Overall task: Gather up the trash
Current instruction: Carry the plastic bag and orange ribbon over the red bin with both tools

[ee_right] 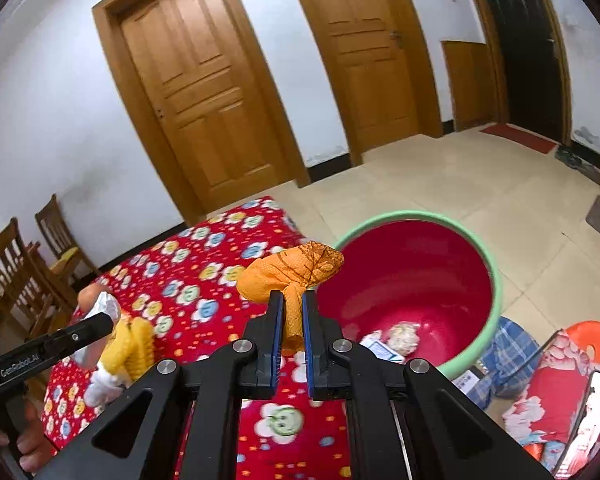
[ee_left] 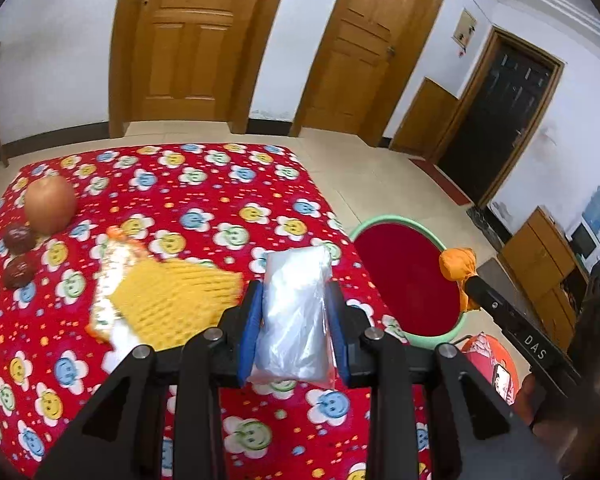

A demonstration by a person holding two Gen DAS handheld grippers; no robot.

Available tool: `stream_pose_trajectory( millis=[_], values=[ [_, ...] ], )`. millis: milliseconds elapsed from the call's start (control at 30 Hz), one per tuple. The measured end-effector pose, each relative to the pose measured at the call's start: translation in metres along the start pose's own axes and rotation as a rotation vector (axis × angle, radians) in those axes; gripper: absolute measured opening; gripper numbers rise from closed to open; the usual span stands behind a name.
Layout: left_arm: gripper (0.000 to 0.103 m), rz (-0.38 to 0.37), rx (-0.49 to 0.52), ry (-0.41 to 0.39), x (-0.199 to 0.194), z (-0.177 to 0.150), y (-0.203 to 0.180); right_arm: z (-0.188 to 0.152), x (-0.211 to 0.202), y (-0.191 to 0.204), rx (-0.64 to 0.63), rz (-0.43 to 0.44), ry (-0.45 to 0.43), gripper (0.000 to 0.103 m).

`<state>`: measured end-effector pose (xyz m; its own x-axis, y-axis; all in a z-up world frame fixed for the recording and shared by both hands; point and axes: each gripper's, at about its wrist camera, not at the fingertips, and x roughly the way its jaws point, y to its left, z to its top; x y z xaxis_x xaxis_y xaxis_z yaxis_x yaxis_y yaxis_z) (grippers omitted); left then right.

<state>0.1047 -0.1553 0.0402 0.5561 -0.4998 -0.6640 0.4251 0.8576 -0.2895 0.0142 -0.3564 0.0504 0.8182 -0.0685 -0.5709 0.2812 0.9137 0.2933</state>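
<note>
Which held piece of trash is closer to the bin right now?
The orange wrapper in the right gripper, at the bin rim. The clear plastic bag in the left gripper is above the table.

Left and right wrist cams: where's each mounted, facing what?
Left wrist: on left gripper, facing along its fingers over the table; they're shut on a clear bag.
Right wrist: on right gripper, facing the bin; shut on an orange wrapper.
Shared: table, bin, yellow net, each other's gripper.

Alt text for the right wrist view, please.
The right gripper pinches an orange crumpled wrapper between its jaws, near the rim of a green bin with a red lining that already holds some trash, beside a flower-patterned red tablecloth.
</note>
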Motion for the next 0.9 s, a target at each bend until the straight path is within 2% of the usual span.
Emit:
stream_pose_trajectory(
  millis=[600, 900],
  values=[
    [0.031, -0.054, 0.103, 0.066, 0.052, 0.009, -0.063, -0.005, 0.017, -0.068, 0.087, -0.140, 0.017, 0.010],
    [0.031, -0.073, 0.139, 0.096, 0.076, 0.011, -0.085, -0.009, 0.028, -0.092, 0.127, -0.152, 0.047, 0.014]
  ],
)
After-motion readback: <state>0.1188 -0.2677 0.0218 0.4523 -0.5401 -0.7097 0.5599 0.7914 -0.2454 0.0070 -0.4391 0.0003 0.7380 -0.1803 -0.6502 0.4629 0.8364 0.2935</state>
